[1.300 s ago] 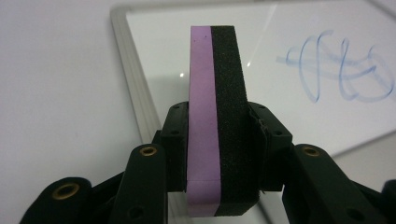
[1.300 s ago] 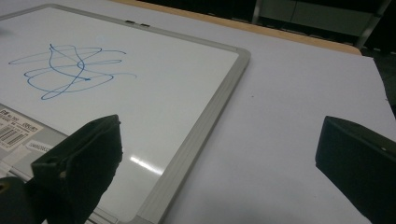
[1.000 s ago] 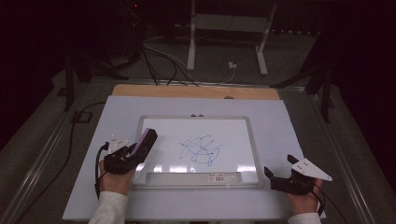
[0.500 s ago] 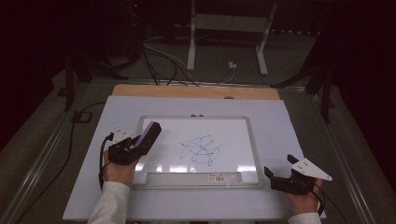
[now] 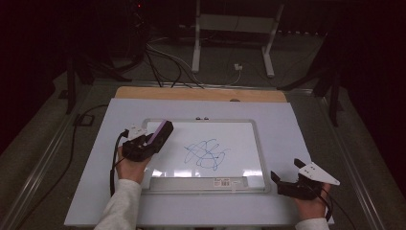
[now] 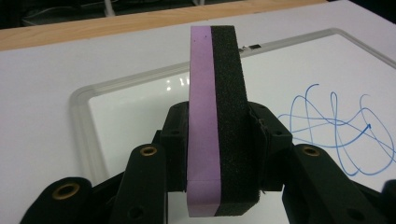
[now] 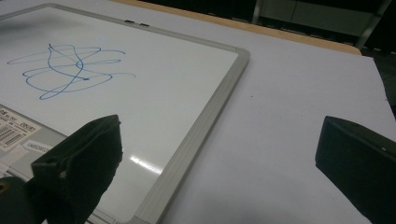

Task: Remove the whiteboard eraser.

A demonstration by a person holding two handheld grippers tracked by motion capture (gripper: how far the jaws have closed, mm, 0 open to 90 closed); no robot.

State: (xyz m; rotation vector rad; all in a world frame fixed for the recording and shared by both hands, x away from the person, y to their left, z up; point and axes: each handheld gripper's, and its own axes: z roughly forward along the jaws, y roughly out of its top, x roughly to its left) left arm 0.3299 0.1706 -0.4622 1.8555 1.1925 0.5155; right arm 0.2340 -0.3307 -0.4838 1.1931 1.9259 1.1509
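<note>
eraser (image 5: 158, 134) clamped in our left gripper (image 5: 143, 143) has slid from the board's (image 5: 258, 158) nine o'clock edge onto its upper-left corner, nearer the blue scribble (image 5: 207, 155) at centre; we judge wiping is about to start. our right gripper (image 5: 292, 187) has stayed at five o'clock off the frame, jaws wide apart and empty. left gripper view shows the eraser's purple back and black felt face on edge; right gripper view shows a barcode label (image 7: 14, 130) on the board's near edge.
</note>
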